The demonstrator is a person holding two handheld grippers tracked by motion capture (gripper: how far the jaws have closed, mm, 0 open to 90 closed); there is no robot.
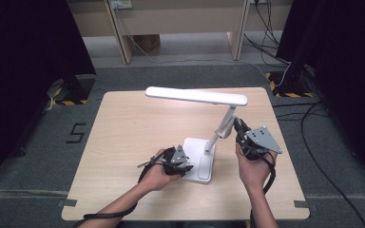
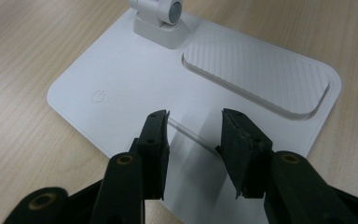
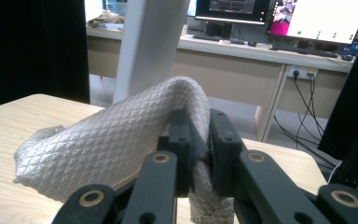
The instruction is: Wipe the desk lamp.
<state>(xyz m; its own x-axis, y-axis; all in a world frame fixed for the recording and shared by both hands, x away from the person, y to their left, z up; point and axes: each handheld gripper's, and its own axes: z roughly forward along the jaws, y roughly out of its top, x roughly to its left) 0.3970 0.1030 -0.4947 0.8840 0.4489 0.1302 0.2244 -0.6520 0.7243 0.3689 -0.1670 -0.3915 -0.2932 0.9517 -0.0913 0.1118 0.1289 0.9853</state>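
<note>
Both forearms come in over the near edge of the table. The left hand [image 1: 154,175] holds the left gripper [image 2: 195,128] low and pointing down, jaws parted. The right hand [image 1: 253,166] holds the right gripper [image 3: 198,135] raised, jaws nearly together, pinching.

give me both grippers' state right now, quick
left gripper: open, jaws apart just over the white lamp base, gripping nothing.
right gripper: shut on a grey quilted cloth, beside the lamp's arm.
</note>
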